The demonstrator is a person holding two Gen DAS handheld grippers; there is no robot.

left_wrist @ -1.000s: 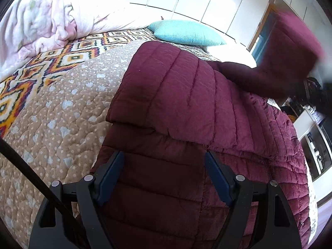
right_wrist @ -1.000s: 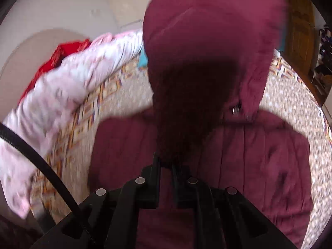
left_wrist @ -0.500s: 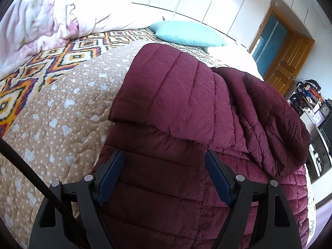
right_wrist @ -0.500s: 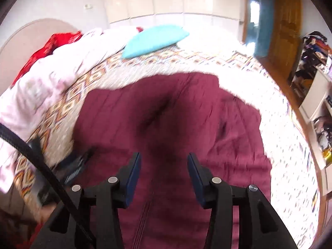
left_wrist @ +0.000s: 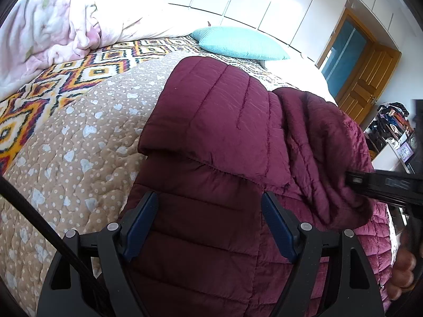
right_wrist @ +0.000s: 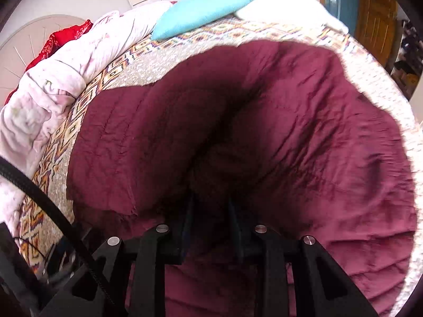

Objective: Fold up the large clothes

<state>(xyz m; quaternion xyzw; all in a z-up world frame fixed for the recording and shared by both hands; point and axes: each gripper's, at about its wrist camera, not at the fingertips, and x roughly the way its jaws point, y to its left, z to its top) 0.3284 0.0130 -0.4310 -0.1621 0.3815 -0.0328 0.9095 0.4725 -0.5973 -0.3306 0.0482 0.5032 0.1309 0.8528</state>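
A maroon quilted jacket (left_wrist: 216, 121) lies spread over the near half of the bed (left_wrist: 79, 137), its lower body reaching toward the near edge and one sleeve panel already folded across the chest. A second, crumpled fold of the same garment, apparently the hood or the other sleeve, is heaped on the side nearest the bed's right edge. The left gripper (left_wrist: 208, 227) hovers over the lower body of the jacket with its jaws wide apart and nothing between them; it seems placed there to be ready to pin or lift the hem for the next fold. The right gripper (right_wrist: 210, 224) points steeply down into the crumpled fold; its jaws have just been closing and stand narrowly apart with dark fabric bunched between them, though blur and shadow make it impossible to tell whether the pads actually press on the cloth. In the left wrist view the right gripper's black body enters from the right edge, resting against that fold, with the person's fingers (left_wrist: 404, 269) visible below it. A turquoise cushion (left_wrist: 238, 43) and a pale rumpled blanket (left_wrist: 53, 26) lie toward the far edge of the bed, well apart from the jacket, leaving room to fold.
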